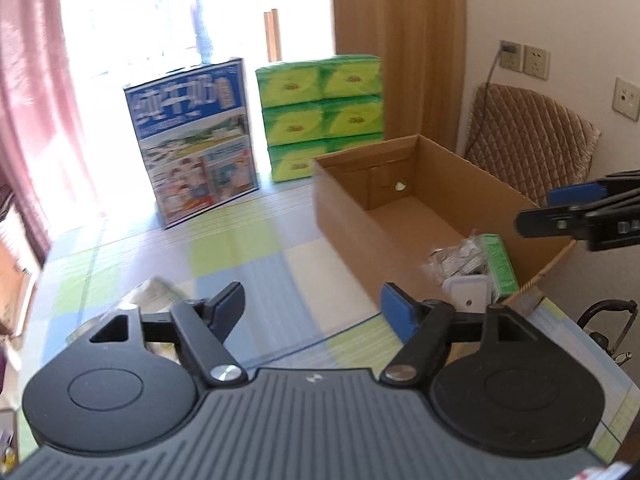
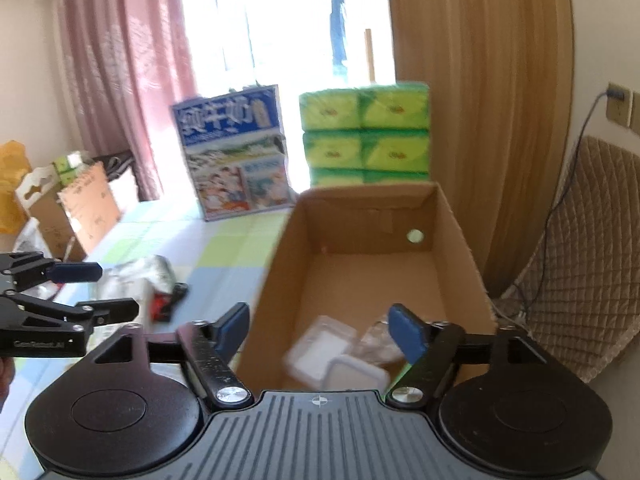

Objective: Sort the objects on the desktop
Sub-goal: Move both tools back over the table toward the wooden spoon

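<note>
While a few bits already sit in the cardboard box [image 2: 360, 280], a blurry, maybe foil packet [image 2: 136, 280] waits left-center; left gripper [image 1: 316, 308] and right gripper [image 2: 320, 328] gape empty.

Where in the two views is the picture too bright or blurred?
Left wrist view: the window behind the blue carton is blown out to white, and the tablecloth is smeared. Right wrist view: the window glares too, and the plastic containers in the cardboard box are blurred.
</note>
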The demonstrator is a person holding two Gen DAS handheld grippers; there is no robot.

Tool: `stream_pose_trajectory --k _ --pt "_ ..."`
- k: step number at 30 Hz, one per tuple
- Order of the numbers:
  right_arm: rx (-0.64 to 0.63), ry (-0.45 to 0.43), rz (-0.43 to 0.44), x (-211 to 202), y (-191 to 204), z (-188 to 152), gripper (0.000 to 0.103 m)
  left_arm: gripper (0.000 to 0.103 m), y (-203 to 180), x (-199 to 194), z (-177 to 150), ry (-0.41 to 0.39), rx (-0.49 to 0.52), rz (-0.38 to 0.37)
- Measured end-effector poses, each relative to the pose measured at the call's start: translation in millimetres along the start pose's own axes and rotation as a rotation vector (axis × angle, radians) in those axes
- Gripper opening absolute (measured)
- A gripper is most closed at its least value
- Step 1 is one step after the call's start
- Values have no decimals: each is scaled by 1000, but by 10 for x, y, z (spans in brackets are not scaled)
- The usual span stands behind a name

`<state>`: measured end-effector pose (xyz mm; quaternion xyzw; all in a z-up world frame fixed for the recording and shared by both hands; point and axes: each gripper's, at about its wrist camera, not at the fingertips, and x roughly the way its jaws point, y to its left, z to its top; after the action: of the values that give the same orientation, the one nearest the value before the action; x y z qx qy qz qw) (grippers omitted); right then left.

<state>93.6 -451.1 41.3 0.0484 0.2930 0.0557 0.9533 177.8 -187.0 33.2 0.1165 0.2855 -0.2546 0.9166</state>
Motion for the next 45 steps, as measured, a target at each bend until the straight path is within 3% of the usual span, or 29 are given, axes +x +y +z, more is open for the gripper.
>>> stream_pose_trajectory --k 5,13,18,31,45 --pt "-11 -41 35 -298 448 -126 101 84 316 -492 -276 -19 -52 72" --pt "-67 -20 122 -352 1131 -367 101 102 876 -1081 -772 3 -121 213" --pt "-70 17 164 -233 1374 -558 101 102 1191 -1289 -1053 29 -167 271" --pt "-91 98 196 295 1707 -898 101 102 1514 -1094 -1468 79 -199 264" --pt "-150 122 213 799 1823 -990 101 102 1575 -687 -1567 108 -187 235"
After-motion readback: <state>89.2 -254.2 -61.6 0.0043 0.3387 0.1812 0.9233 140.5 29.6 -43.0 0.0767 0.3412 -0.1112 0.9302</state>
